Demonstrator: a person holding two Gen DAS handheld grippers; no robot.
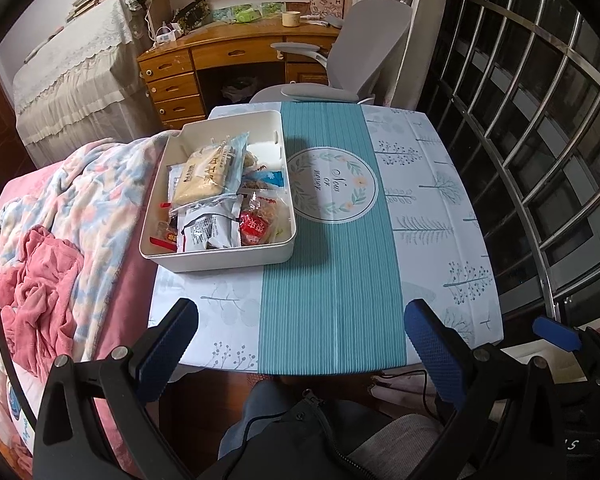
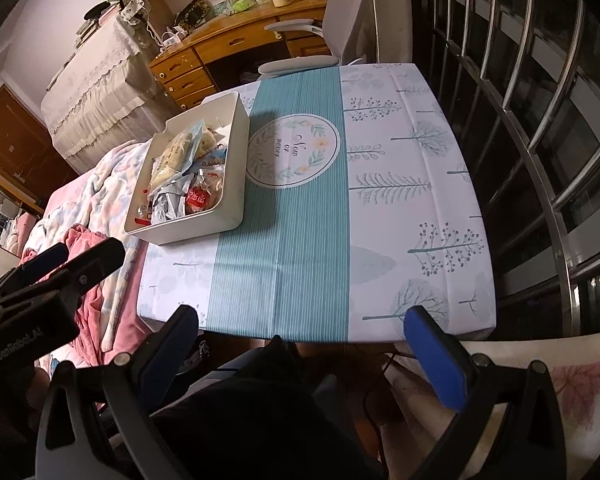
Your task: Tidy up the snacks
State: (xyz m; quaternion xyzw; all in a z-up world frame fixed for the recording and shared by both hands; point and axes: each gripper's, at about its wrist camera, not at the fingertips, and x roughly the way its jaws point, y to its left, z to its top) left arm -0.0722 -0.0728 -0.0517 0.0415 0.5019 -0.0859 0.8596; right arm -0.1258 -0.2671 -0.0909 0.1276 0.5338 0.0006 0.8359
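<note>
A white plastic bin [image 1: 274, 250] [image 2: 228, 216] stands on the left side of the small table [image 1: 332, 280] [image 2: 284, 240]. Several wrapped snacks fill it. A long pale cracker pack [image 1: 210, 174] [image 2: 176, 152] lies on top, a red-labelled bag [image 1: 254, 226] [image 2: 200, 198] sits at the near right corner, and a silver packet [image 1: 208, 232] lies beside it. My left gripper [image 1: 300, 316] hangs open over the table's near edge, holding nothing. My right gripper [image 2: 300, 320] is open too, above the near edge, well clear of the bin.
A bed with a flowered blanket [image 1: 80, 200] and pink cloth [image 1: 40, 280] borders the table on the left. A grey office chair [image 1: 364, 48] and wooden desk [image 1: 220, 52] stand behind. Metal window bars [image 1: 540, 120] line the right. A person's lap [image 1: 300, 432] lies below.
</note>
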